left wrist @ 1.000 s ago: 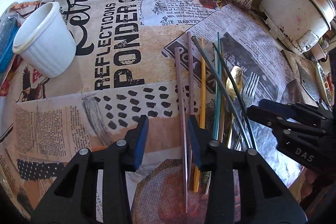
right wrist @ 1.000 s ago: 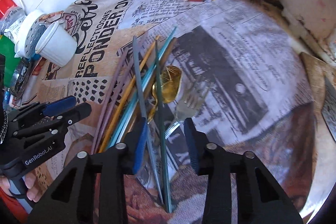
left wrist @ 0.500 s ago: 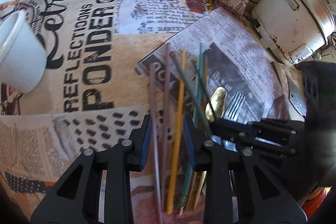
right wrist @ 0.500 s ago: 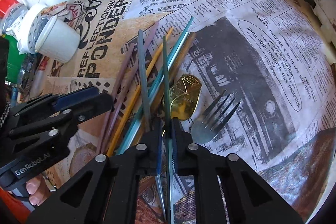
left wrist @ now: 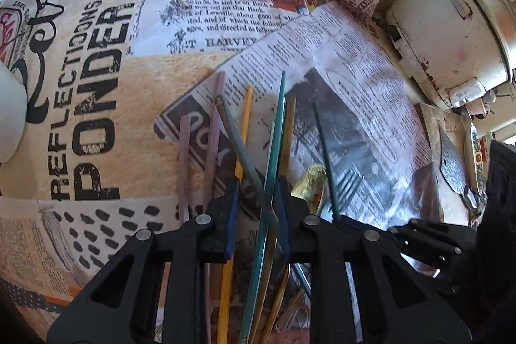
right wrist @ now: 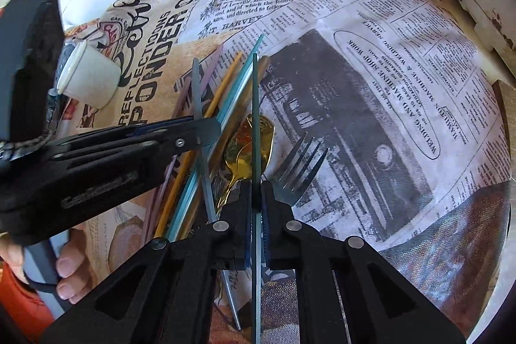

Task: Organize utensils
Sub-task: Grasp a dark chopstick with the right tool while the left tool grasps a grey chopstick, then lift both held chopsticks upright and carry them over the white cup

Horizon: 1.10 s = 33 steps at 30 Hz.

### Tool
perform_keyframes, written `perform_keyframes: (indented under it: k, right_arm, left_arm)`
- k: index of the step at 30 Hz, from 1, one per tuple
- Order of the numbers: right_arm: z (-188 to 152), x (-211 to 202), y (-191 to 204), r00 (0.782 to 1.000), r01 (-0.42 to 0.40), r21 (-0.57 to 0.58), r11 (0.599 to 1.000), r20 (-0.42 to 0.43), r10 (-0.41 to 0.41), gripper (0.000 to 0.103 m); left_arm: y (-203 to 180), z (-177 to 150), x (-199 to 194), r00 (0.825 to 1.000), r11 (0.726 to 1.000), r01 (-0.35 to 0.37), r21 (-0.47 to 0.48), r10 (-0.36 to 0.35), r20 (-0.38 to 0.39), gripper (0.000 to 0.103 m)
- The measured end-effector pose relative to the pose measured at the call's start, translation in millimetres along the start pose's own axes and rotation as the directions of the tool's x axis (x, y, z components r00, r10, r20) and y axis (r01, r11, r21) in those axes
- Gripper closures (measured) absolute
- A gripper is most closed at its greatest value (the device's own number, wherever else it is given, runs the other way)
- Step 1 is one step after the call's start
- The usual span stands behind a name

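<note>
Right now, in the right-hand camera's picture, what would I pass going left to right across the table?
White cup → yellow chopstick → gold spoon → dark green chopstick held in the right gripper fingers → silver fork

I'm working in a home kitchen: newsprint-patterned tablecloth (left wrist: 96, 124), worn white rice cooker (left wrist: 451, 31), and a fork (right wrist: 300, 166) among chopsticks (right wrist: 225, 89).

Chopsticks (left wrist: 246, 121): eight or so, overlapping. Gold spoon (right wrist: 250, 144): one. Fork (right wrist: 300, 163): one. White cup (right wrist: 88, 79): one. Grippers (left wrist: 256, 211): two.
</note>
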State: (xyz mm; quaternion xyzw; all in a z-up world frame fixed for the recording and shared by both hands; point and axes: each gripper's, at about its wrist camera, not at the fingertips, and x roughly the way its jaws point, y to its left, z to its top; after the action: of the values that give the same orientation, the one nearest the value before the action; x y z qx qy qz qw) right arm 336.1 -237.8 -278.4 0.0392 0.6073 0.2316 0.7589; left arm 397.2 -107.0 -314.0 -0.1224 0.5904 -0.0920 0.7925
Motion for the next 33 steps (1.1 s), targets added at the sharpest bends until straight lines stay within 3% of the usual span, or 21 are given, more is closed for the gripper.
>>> perform_keyframes:
  k: [5, 11, 19, 26, 33]
  right_arm:
    - [1.1, -1.6, 1.6, 1.000, -0.006, -0.001, 1.000, 0.028, 0.006, 0.098]
    - [1.0, -5.6, 3.3, 0.999, 0.000, 0.003, 1.000, 0.049, 0.000, 0.098]
    - [0.1, -26.3, 13.0, 0.993, 0.001, 0.006, 1.000, 0.116, -0.002, 0.098]
    - [-1.3, -55.0, 35.4, 0.978, 0.005, -0.021, 1.000, 0.210, -0.001, 0.098]
    - [-3.6, -81.6, 64.8, 0.956, 0.012, -0.066, 0.998, 0.293, 0.008, 0.098]
  left_arm:
    - [1.5, 1.1, 1.9, 1.000, 1.000, 0.014, -0.014, -0.014, 0.001, 0.098]
    - [-1.7, -5.6, -10.7, 0.999, 1.000, 0.019, 0.007, -0.019, 0.027, 0.099]
    - [-6.6, -22.1, -51.2, 0.993, 0.999, -0.002, 0.039, -0.003, 0.120, 0.099]
    - [-5.0, -41.3, -96.8, 0.974, 0.999, -0.028, 0.037, 0.019, 0.224, 0.099]
    - [-0.6, -60.1, -142.9, 0.944, 0.998, -0.055, 0.025, 0.044, 0.326, 0.099]
